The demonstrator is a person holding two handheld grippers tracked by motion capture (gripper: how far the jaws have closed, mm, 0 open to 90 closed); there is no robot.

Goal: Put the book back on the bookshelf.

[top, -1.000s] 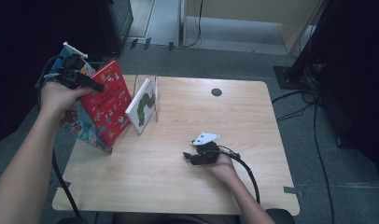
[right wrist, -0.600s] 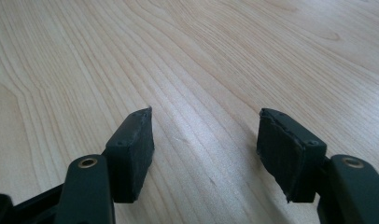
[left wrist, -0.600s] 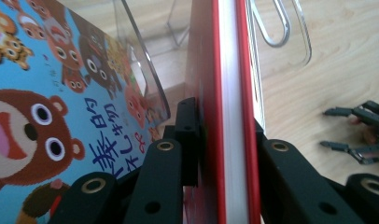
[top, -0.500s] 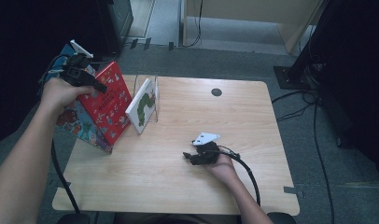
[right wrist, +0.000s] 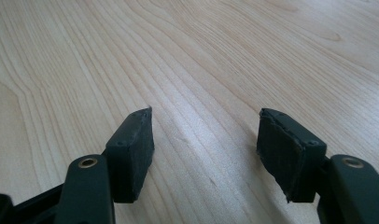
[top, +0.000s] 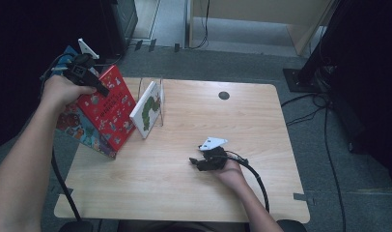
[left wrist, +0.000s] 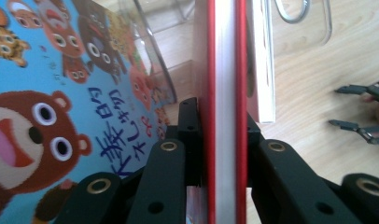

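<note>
Two grippers are at work: your right gripper (top: 193, 163) rests on the wooden table (top: 261, 125) with its jaws spread and nothing between them. Farther off, at the table's left edge, your left gripper (left wrist: 221, 122) is clamped on the red book (top: 107, 108), tilted beside the blue bear book (left wrist: 52, 93) and near the white caterpillar book (top: 147, 110) leaning in the wire stand (top: 161, 104).

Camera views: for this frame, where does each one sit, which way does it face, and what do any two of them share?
High view: above the person's side, looking forward and down on the table; both forearms, left gripper and right gripper show.
Left gripper view: rides the left gripper, looking along jaws clamped on the red book; the right gripper lies beyond.
Right gripper view: rides the right gripper, facing bare tabletop between open jaws.
Shared: high and left gripper views both show the red book.
</note>
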